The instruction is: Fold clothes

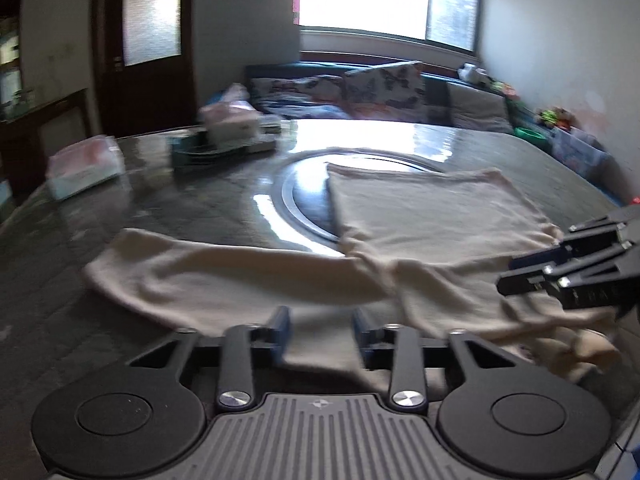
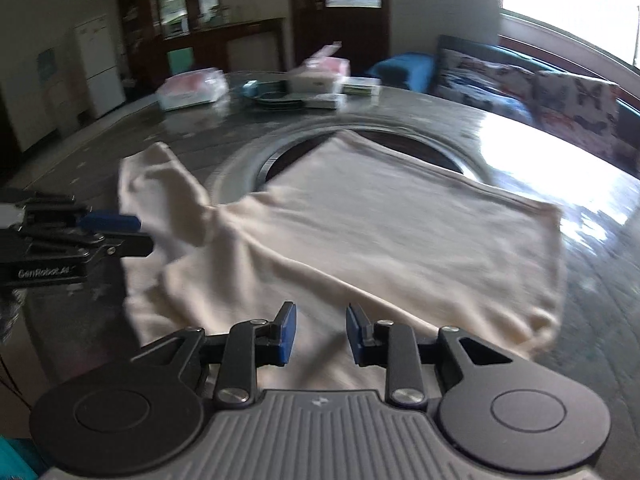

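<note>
A cream garment lies spread on the dark glossy round table, its body over the centre ring and one sleeve stretched out to the left. In the right wrist view the garment fills the middle, with the sleeve bunched at the left. My left gripper is open and empty, just above the garment's near edge. My right gripper is open and empty over the near part of the cloth. Each gripper shows in the other's view, the right one and the left one.
Tissue packs and a box on a dish stand at the table's far left; they show in the right wrist view too. A sofa with patterned cushions and a bright window lie beyond. A metal ring circles the table centre.
</note>
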{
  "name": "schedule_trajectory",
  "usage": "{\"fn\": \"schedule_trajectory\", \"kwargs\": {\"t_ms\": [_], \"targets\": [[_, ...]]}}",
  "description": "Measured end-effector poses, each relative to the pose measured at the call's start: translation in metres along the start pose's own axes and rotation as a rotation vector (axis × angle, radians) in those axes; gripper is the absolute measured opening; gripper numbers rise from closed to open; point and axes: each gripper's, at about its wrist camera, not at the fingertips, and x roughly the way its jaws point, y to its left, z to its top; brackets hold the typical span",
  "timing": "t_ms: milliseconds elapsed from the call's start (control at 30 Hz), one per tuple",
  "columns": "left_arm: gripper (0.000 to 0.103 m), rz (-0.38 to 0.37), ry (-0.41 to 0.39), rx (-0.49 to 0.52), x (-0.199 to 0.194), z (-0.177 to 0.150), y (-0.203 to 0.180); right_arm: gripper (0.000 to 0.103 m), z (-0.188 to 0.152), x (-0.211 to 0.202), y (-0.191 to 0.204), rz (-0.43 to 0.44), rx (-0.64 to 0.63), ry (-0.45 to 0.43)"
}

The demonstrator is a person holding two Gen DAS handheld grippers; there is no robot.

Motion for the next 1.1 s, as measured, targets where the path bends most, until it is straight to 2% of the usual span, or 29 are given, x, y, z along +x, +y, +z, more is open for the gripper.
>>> {"fn": "schedule_trajectory", "kwargs": {"t_ms": [300,533,833,1100], "targets": [[0.051,0.192,-0.024,-0.123,-0.004,0.003,0.062,0.027,0.021,0.028,0.036,0.054,-0.084,-0.006],[0.055,0.302,-0.028,-0.198,0.001,0.008,0.099,0.027,0.026,0.028,0.045,0.074,-0.114,-0.018],[0.057,0.364,-0.012,-0.276,0.016,0.012,0.123,0.029,0.023,0.017,0.052,0.134,-0.127,-0.005],[0.054,0.353,0.002,-0.343,0.032,0.014,0.136,0.03,0.024,-0.002,0.045,0.107,-0.113,-0.045]]}}
